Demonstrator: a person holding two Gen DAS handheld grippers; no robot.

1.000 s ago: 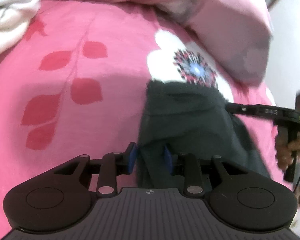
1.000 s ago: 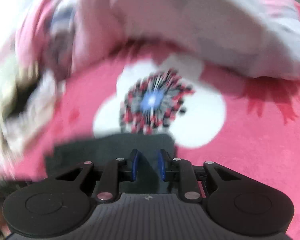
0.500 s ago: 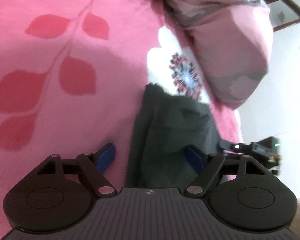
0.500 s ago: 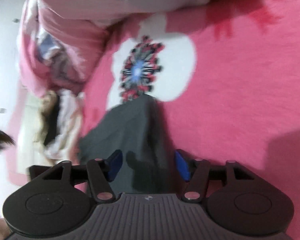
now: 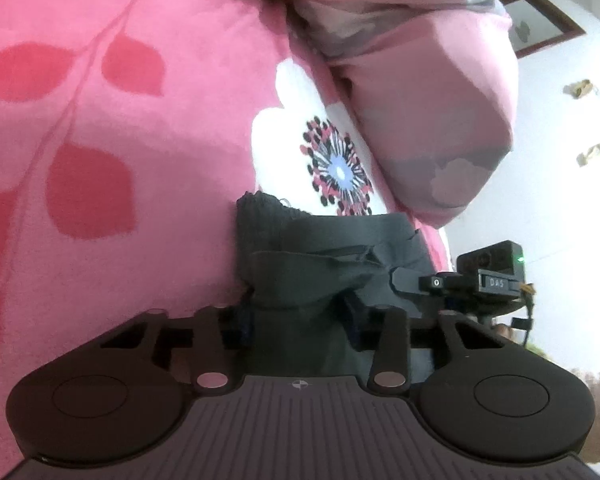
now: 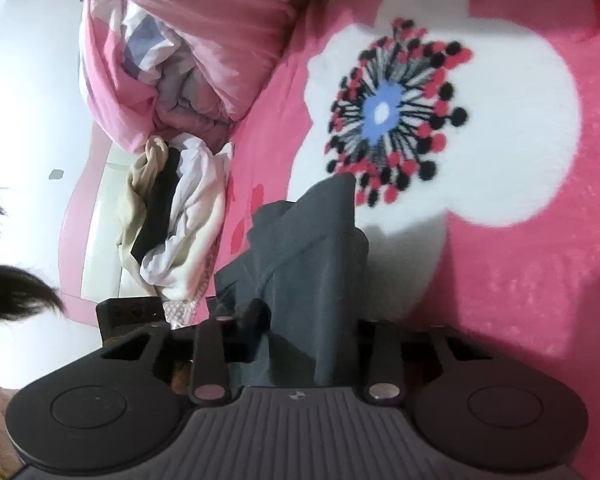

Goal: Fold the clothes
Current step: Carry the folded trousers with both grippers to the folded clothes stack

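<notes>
On pink blanket (image 5: 148, 128) | both tongs closing | dark garment (image 5: 300, 280) between

pink floral bedspread (image 5: 140, 160), rolled quilt (image 5: 420, 100)

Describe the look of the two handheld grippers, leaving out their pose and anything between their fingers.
The left gripper and right gripper look alike: a ribbed dark grey body with a small crosshair mark, round black side discs, and black link arms on silver pivots. From the left camera, the right one shows a "DAS" label and a green light.

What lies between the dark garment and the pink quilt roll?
In the left wrist view, a white flower printed on the bedspread lies between garment and quilt.
</notes>
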